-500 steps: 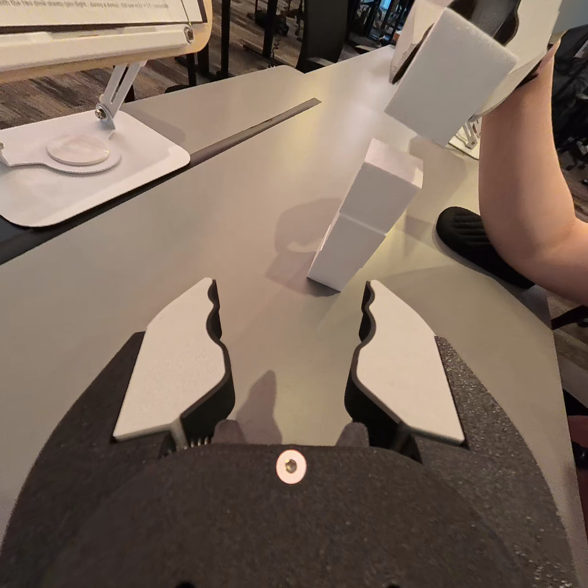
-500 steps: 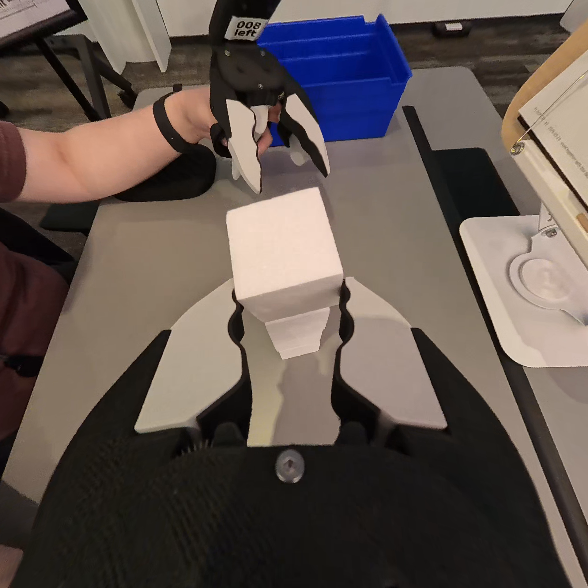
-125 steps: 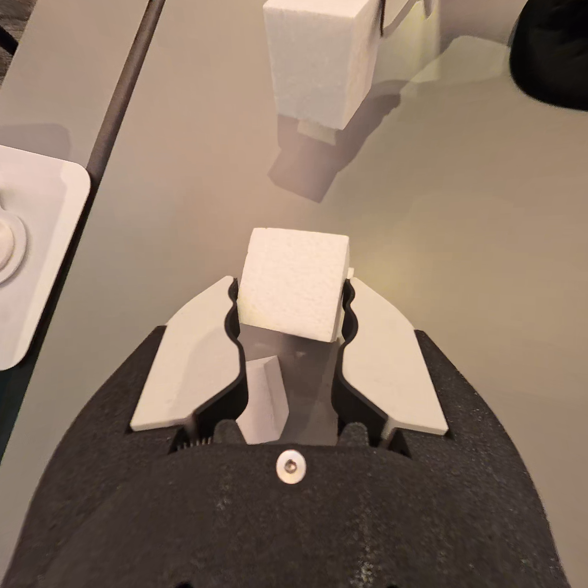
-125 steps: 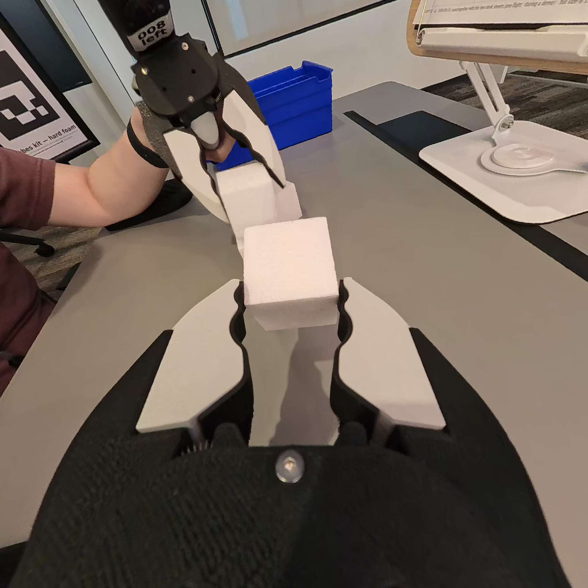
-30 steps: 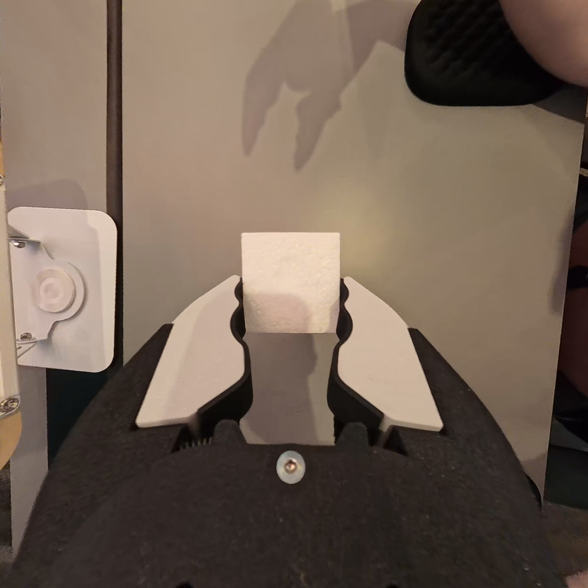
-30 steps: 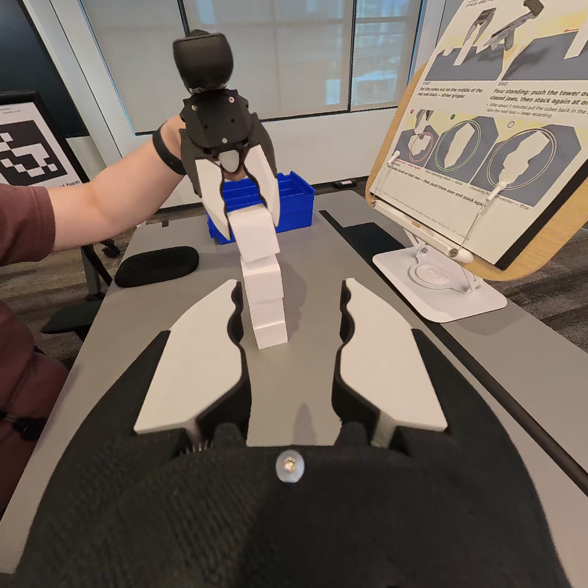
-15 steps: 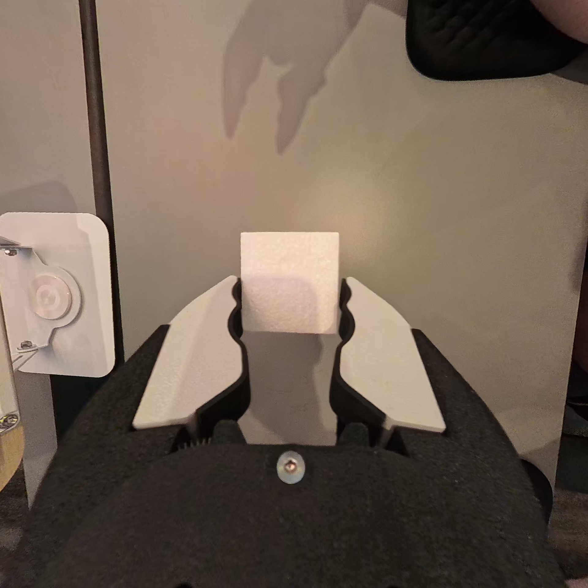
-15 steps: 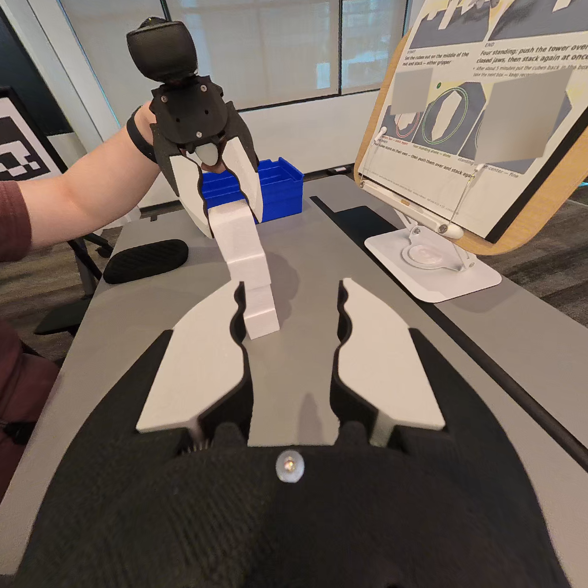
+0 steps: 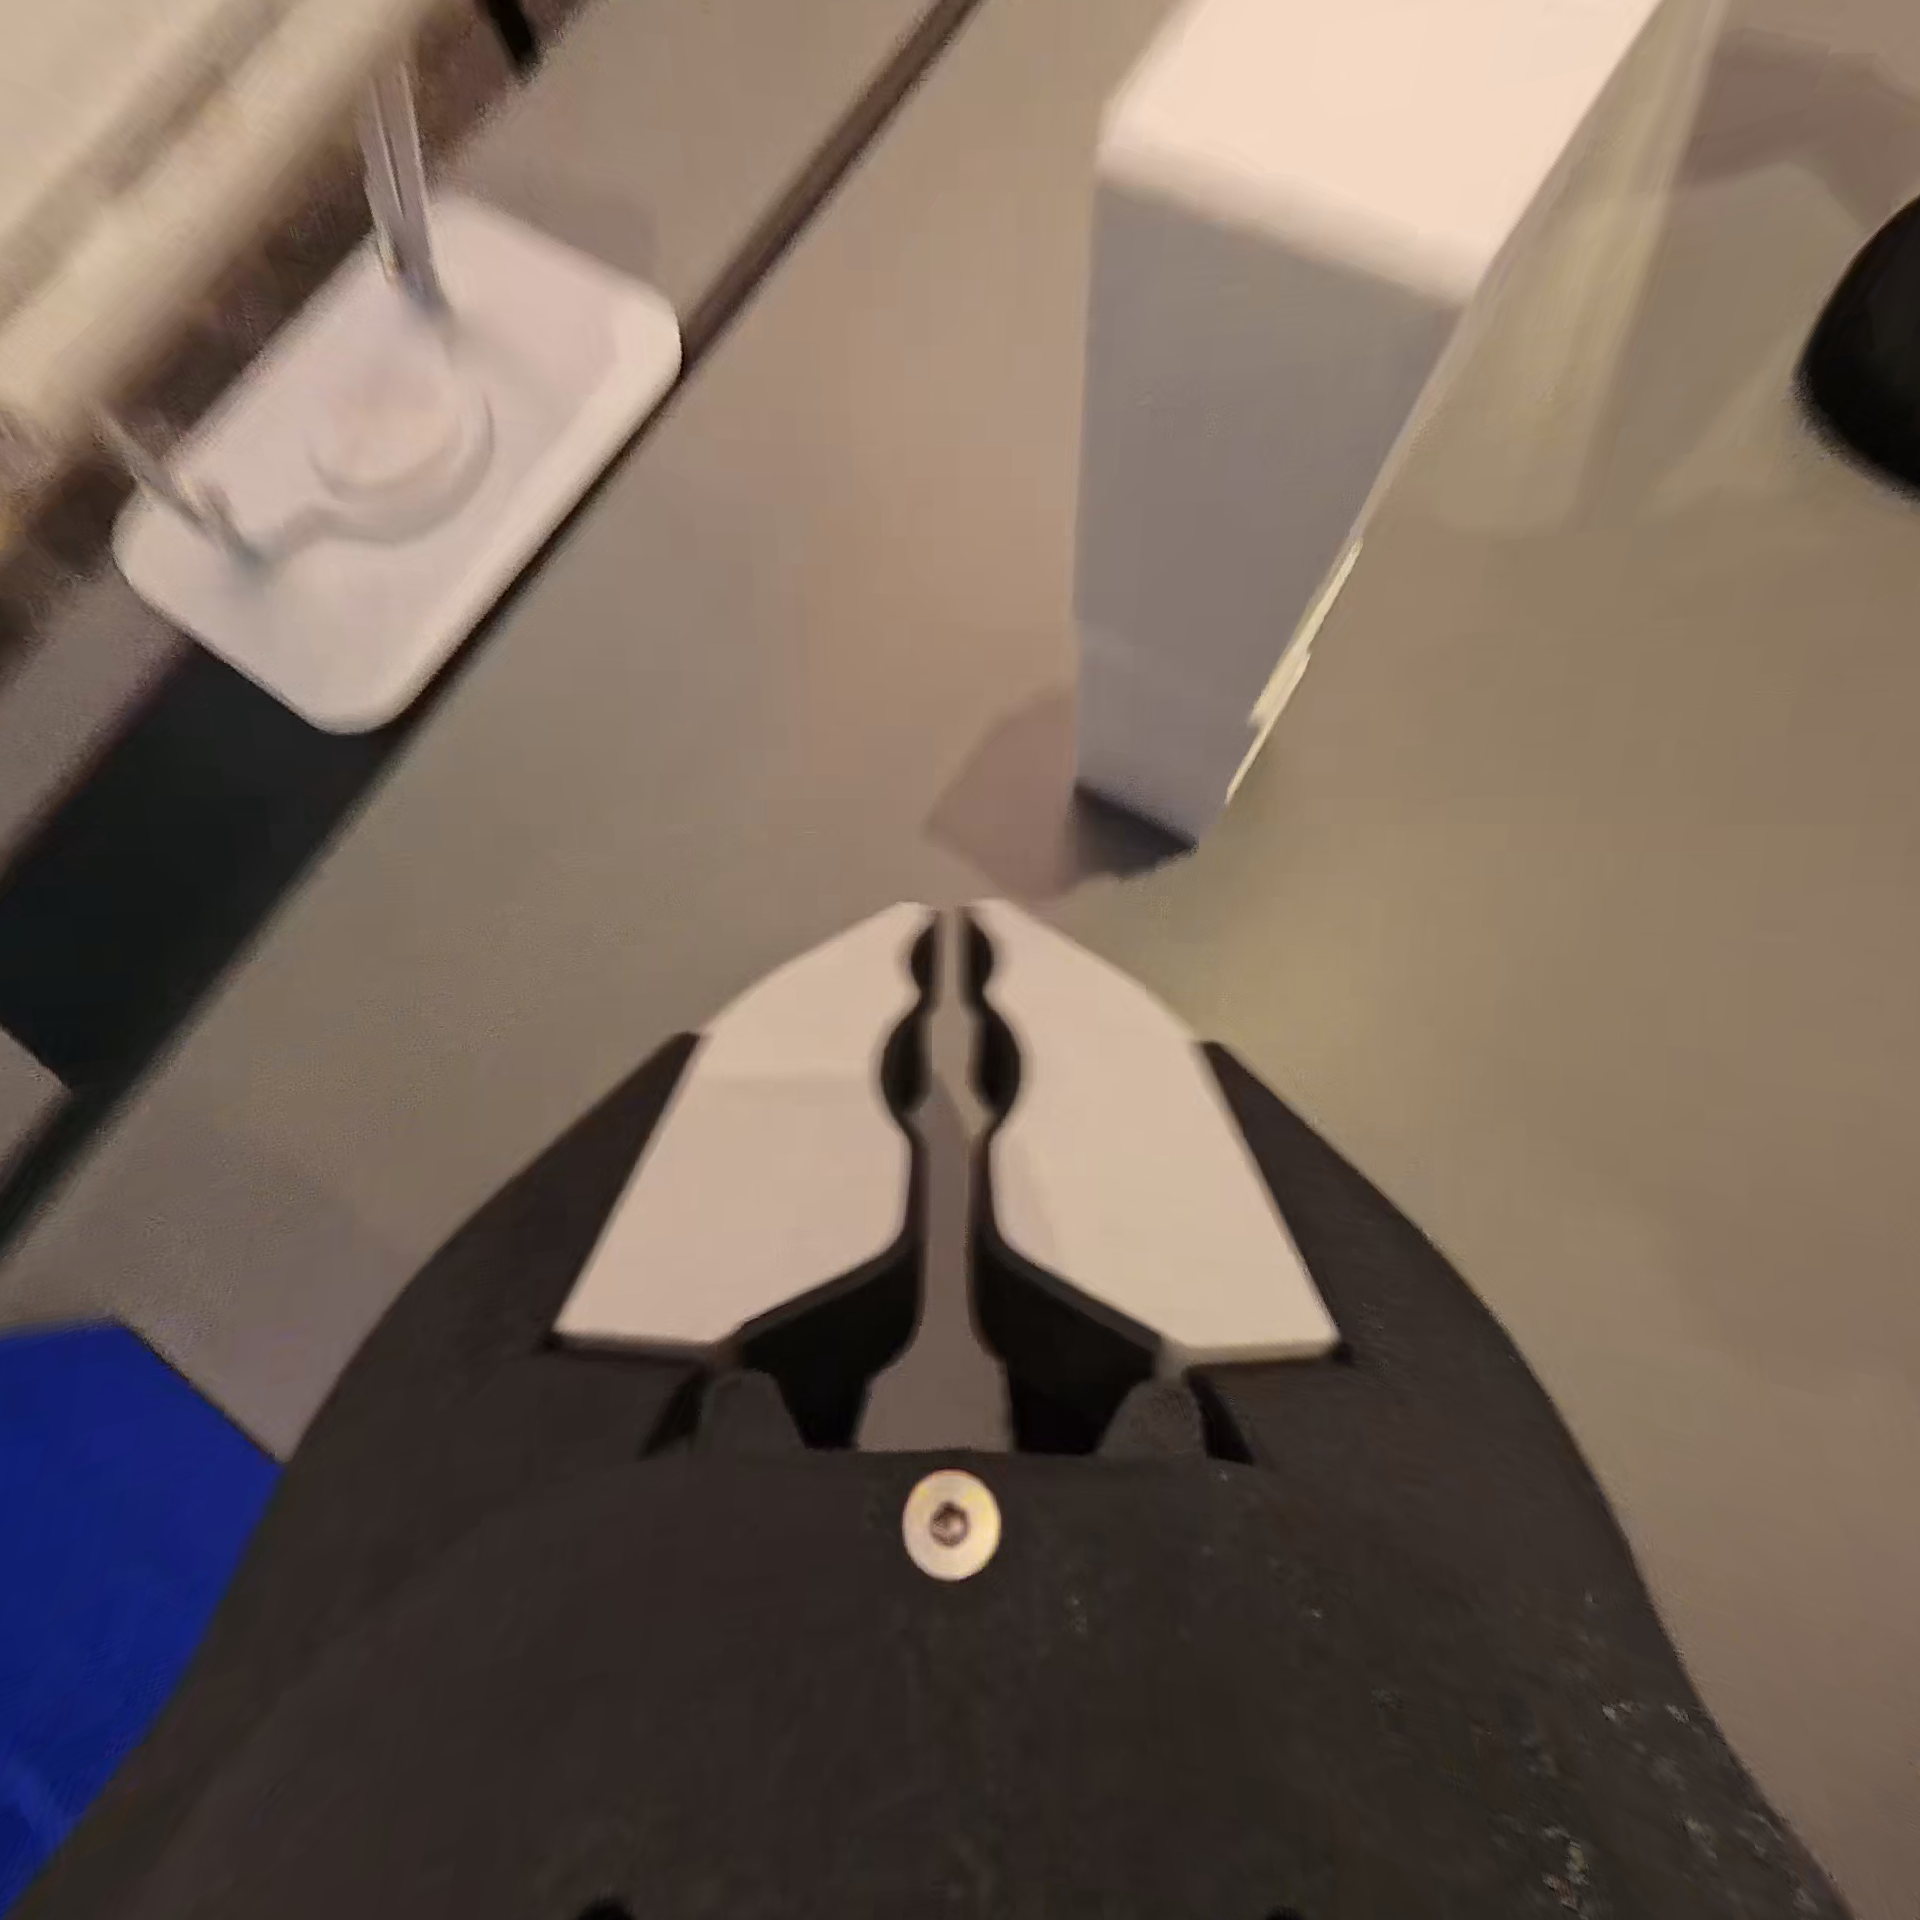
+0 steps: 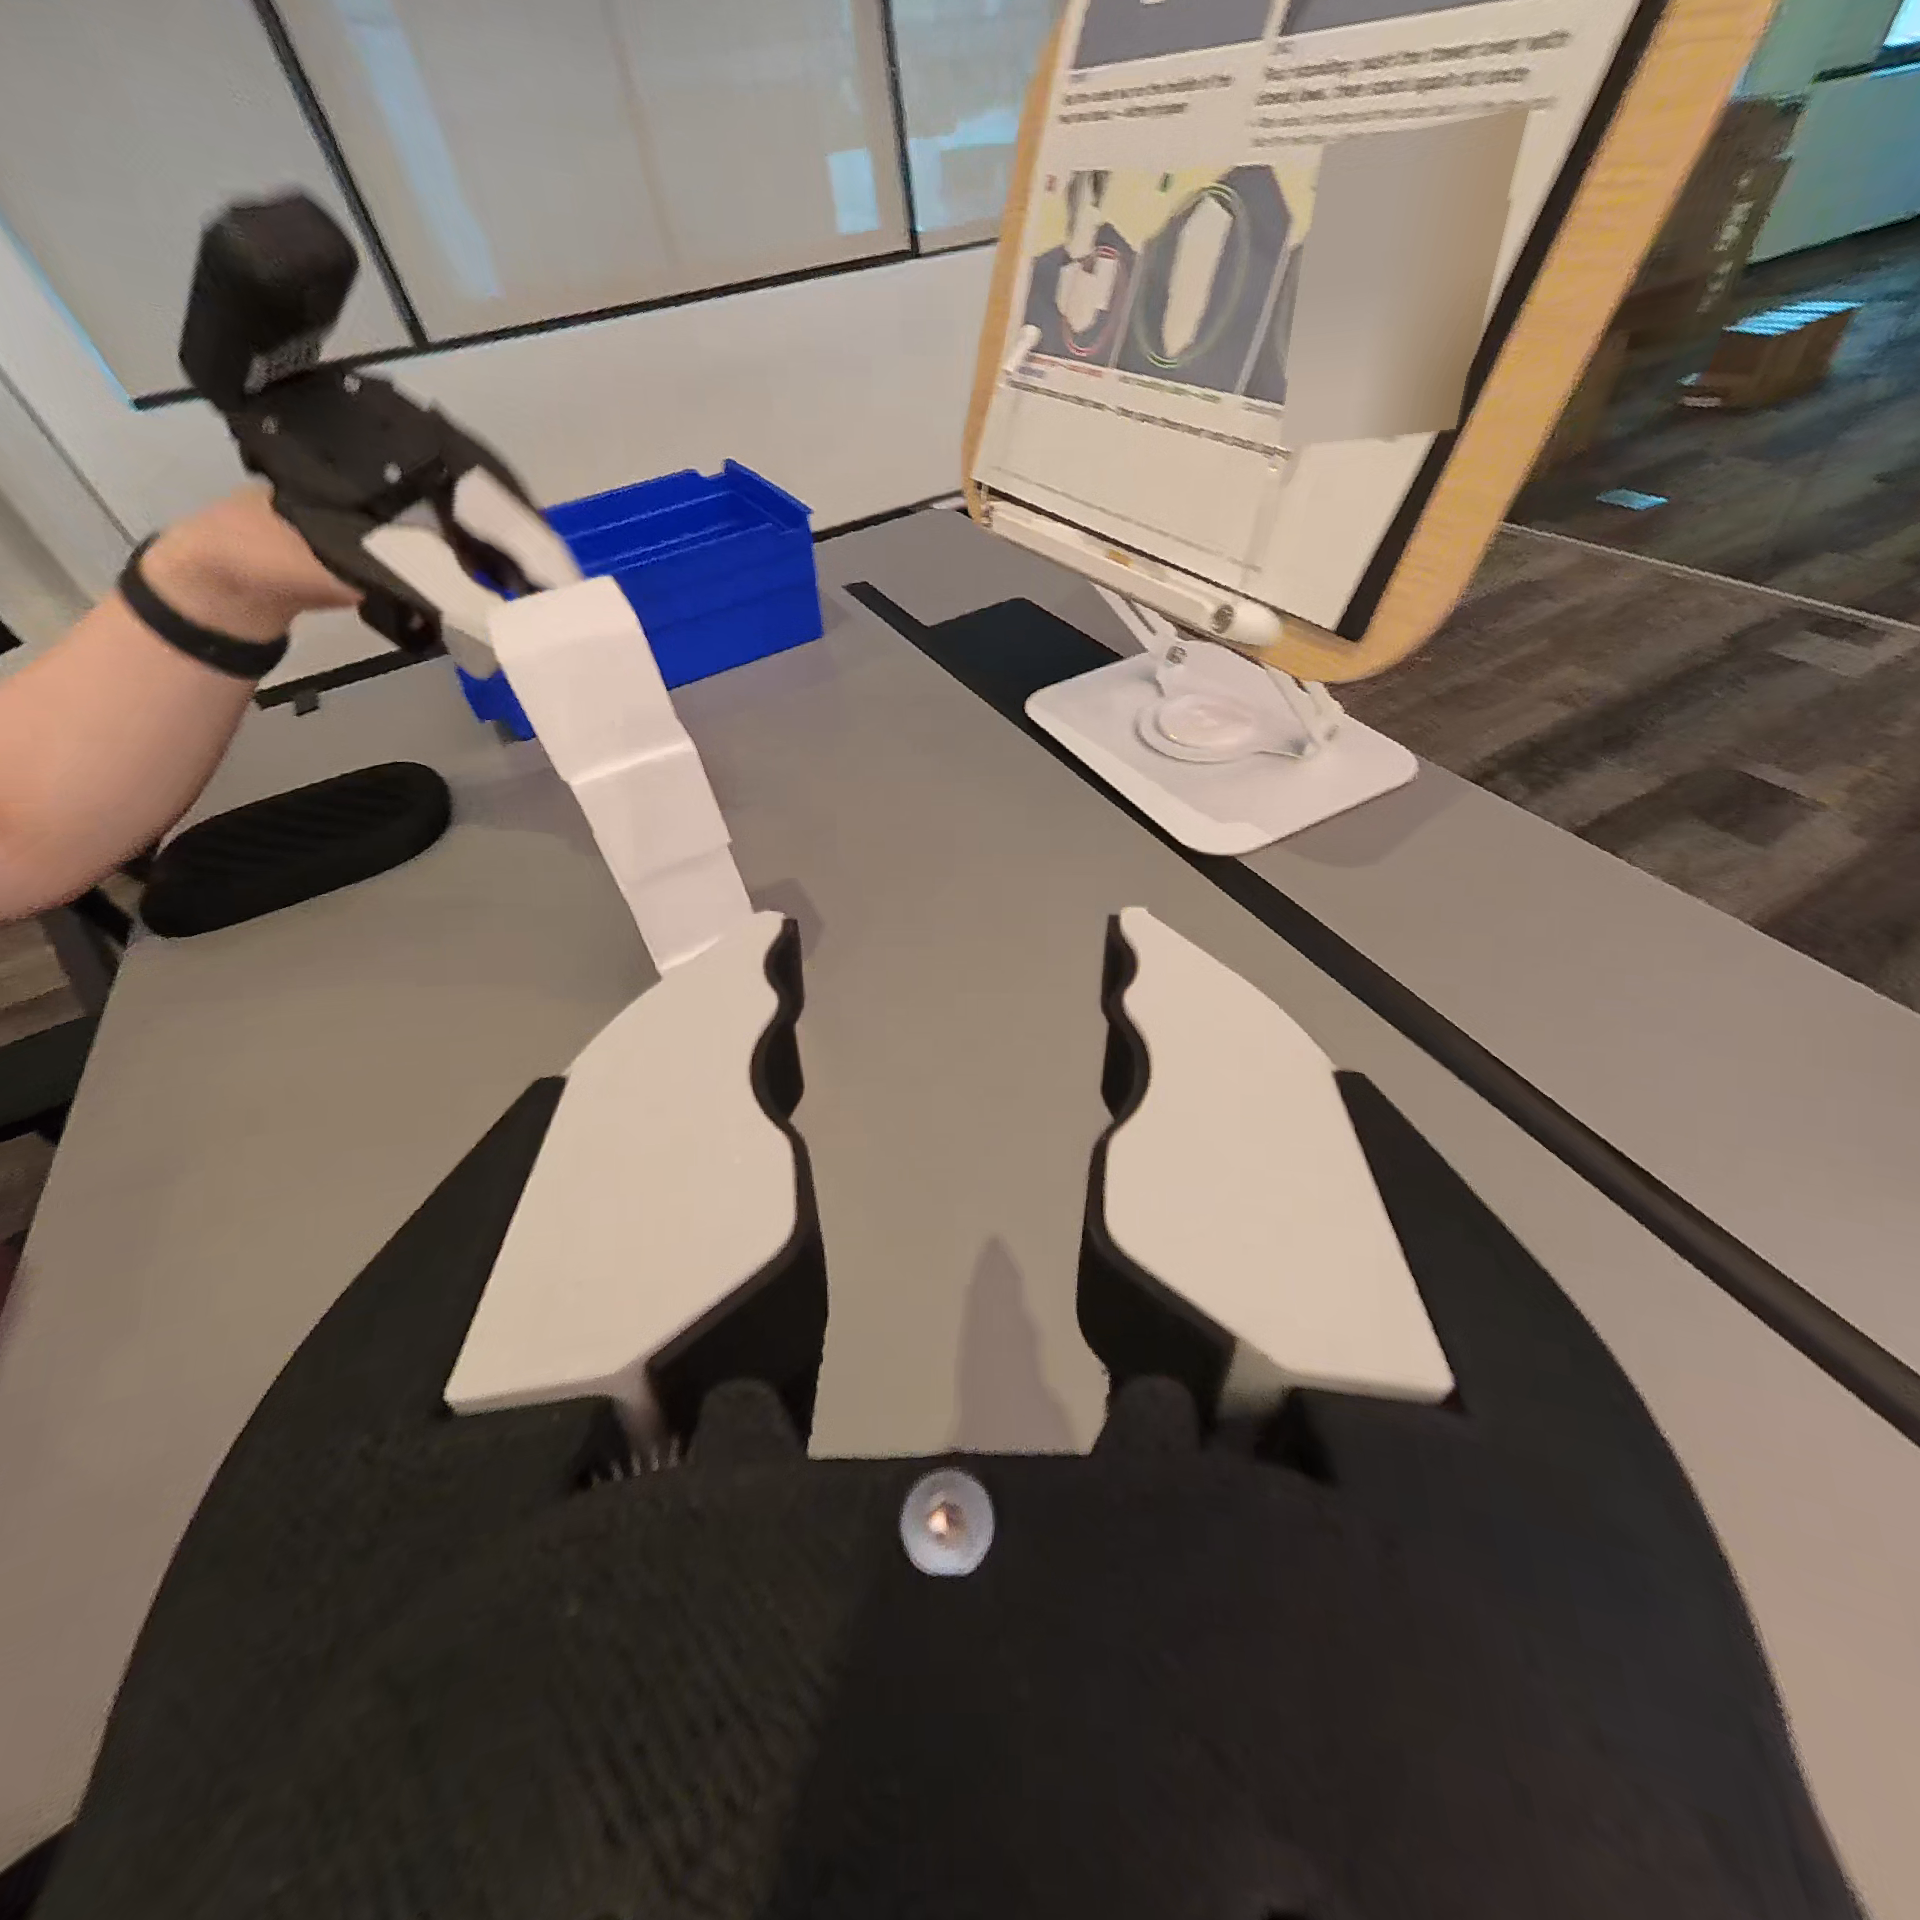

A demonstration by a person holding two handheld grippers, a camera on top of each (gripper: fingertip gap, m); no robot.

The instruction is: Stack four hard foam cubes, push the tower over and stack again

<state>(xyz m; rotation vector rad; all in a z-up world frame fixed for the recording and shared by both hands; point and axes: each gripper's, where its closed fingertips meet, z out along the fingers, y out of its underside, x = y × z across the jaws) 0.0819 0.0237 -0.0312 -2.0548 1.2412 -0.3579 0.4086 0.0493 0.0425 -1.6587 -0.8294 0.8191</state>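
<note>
A tower of several white foam cubes [image 10: 634,769] stands on the grey table [image 10: 935,790] and looks tilted to the left in the wide-angle right wrist view. It also shows blurred in the left wrist view [image 9: 1247,416], seen from above and behind. My left gripper [image 9: 948,916] is shut and empty. In the right wrist view the left gripper [image 10: 520,597] has its tips at the far left side of the top cube. My right gripper [image 10: 951,935] is open and empty, low over the table, just right of the tower's base.
A blue bin [image 10: 686,571] stands at the table's far end, behind the tower. A white stand [image 10: 1226,758] holding an instruction board [image 10: 1247,312] is at the right. A black pad [image 10: 291,842] lies at the left edge. A dark seam [image 10: 1455,1049] runs along the table. My hands' fingertips stand some 35 centimeters from each other. My left tips are about 45 centimeters from the dark seam [image 10: 1455,1049], my right tips only 30 centimeters. It turns up in the left wrist view [image 9: 896,62] as well.
My left gripper has let go of the top cube, shut, and swung from above the tower to its far side. My right gripper has shifted slightly right, still open.
</note>
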